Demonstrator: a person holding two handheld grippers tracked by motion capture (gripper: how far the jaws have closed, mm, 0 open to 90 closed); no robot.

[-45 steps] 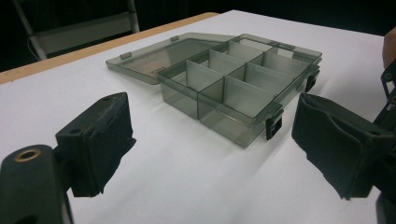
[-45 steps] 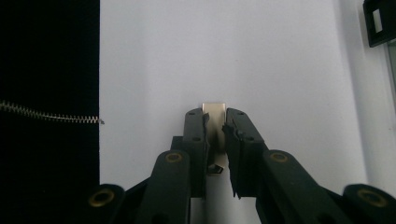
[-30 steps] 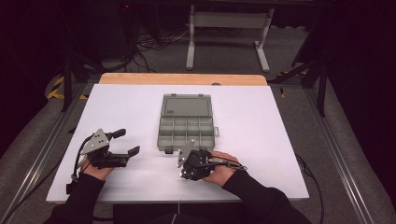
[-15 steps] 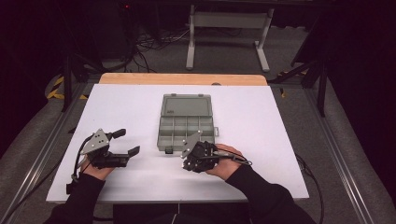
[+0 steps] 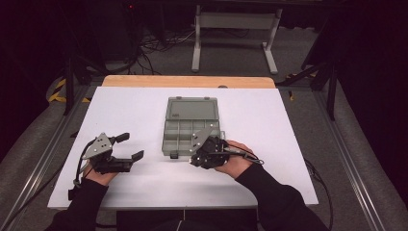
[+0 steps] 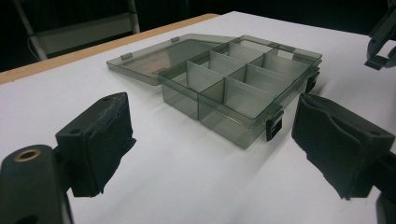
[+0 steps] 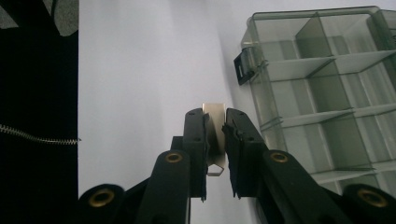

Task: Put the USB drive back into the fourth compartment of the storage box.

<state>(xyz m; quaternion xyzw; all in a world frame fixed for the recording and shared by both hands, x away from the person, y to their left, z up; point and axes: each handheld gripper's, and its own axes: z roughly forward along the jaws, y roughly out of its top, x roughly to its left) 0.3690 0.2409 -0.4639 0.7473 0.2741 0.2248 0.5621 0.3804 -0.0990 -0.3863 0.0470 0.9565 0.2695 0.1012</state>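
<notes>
The metal plate (image 7: pixel 214 140) is pinched flat between your right gripper's (image 7: pixel 215 122) pads, its top edge poking out past the tips, and it hangs just off the box's (image 5: pixel 186 130) near front corner, beside the black latch (image 7: pixel 243 66). Compared with a second ago, your right hand (image 5: pixel 231 161) has come up off the white table (image 5: pixel 288 144) and drifted a little to the right along the box's front edge, jaws unchanged and clamped on the plate. So the pickup looks done and you are now carrying; the plate is probably bound for one of the compartments, all of which look empty. The lid (image 5: pixel 191 107) lies flat open behind the tray, so nothing blocks the drop. Your left gripper (image 5: pixel 126 147) has not moved: it rests well to the left of the box, jaws wide apart and holding nothing. Clear the front wall before you swing over the dividers.
</notes>
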